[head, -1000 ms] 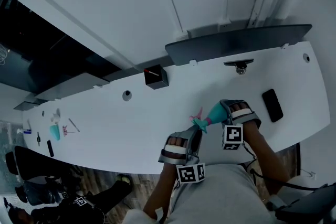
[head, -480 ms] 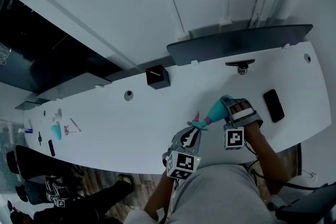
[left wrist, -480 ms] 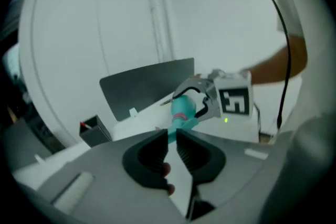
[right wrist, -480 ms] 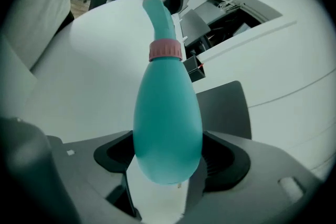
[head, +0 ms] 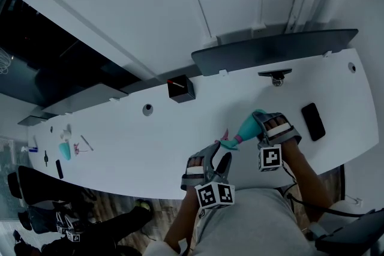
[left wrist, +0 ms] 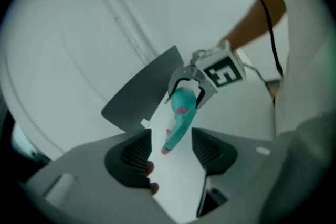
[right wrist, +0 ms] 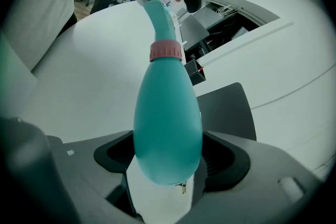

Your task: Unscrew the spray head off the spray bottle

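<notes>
Above table [head: 150,147] | right gripper [right wrist: 168,157] clamps bottle [right wrist: 168,118] | left gripper [left wrist: 170,153] fingers just opened, spray head [left wrist: 178,124] between

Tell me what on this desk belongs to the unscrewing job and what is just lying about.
Job: teal spray bottle; its spray head.
Lying about: black phone; black box; dark panel by the wall.

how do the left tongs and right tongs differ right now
The left tongs are open, having just opened, with the spray head loose between them; the right tongs are shut on the teal spray bottle. The left tongs sit at the head end, the right tongs at the base. Both face the same bottle.
</notes>
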`<state>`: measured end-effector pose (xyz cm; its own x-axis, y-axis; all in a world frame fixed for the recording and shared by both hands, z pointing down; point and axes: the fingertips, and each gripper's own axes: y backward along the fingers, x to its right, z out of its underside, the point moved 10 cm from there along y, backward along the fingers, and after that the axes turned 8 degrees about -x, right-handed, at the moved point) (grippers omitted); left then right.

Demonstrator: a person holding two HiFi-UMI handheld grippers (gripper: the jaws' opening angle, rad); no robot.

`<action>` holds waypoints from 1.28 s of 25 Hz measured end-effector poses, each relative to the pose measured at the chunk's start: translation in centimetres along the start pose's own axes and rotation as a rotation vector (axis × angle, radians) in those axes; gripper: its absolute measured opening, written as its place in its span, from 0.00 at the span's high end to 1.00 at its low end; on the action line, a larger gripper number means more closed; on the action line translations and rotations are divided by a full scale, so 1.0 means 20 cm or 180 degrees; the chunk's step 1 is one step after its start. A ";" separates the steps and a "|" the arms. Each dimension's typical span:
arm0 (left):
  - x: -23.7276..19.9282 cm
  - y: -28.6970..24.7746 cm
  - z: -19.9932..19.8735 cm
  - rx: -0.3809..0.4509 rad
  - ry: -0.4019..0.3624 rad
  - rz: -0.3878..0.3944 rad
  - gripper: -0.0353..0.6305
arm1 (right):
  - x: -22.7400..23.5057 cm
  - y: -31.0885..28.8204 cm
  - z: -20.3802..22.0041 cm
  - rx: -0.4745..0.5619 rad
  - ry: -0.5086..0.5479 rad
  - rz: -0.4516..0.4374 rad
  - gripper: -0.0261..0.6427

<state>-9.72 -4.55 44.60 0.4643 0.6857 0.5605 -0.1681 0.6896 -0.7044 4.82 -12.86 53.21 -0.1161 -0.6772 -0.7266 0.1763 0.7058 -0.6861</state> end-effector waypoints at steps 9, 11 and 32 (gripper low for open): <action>0.07 -0.12 -0.02 -0.0284 -0.1173 -0.0408 0.61 | 0.03 0.03 -0.08 0.0137 -0.0033 -0.0018 0.37; 0.06 -0.12 -0.03 -0.0261 -0.1129 -0.0408 0.71 | 0.05 0.04 -0.09 0.0176 -0.0045 0.0039 0.37; -0.12 -0.15 0.20 0.0970 0.3812 0.2316 0.80 | 0.12 0.09 -0.11 0.0297 0.0069 0.0817 0.37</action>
<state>-13.77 -7.35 47.07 0.6097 0.4016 -0.6834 -0.7876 0.4041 -0.4652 2.76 -12.74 50.11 -0.0766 -0.4734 -0.8775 0.2918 0.8309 -0.4737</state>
